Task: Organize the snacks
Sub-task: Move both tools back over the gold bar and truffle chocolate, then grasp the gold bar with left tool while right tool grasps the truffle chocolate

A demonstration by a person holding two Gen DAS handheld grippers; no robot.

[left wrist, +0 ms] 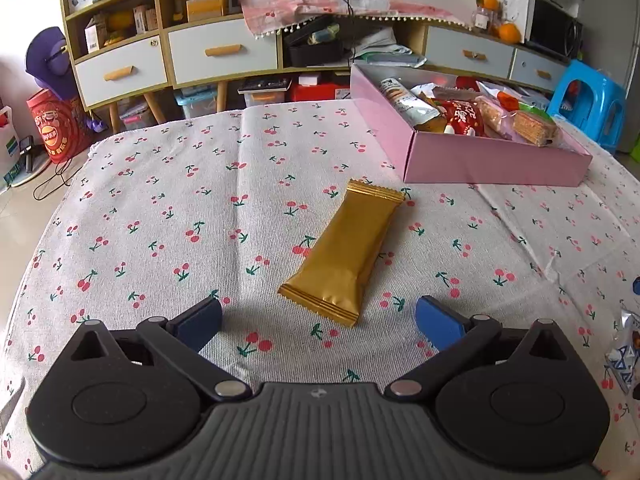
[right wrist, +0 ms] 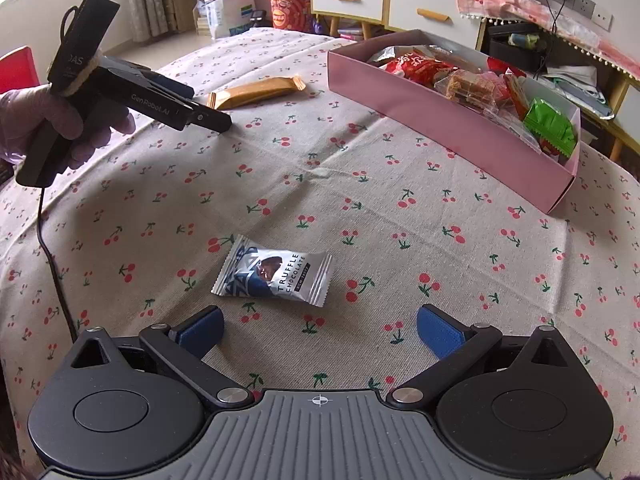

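Pickup is what you are lining up: left gripper [left wrist: 319,322] is gaping wide and empty at the gold bar [left wrist: 341,255], right gripper [right wrist: 320,326] likewise at the truffle packet [right wrist: 273,271]. Pink box [left wrist: 492,164] is sitting at two o'clock, probably the destination.

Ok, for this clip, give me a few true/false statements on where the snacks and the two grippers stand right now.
1. The gold snack bar lies on the tablecloth, outside the pink box. True.
2. The left gripper is shut on the gold bar. False: its jaws are open and hold nothing.
3. The truffle chocolate packet is inside the box. False: it lies on the cloth before the open right gripper.
4. The pink box already holds several snacks. True.
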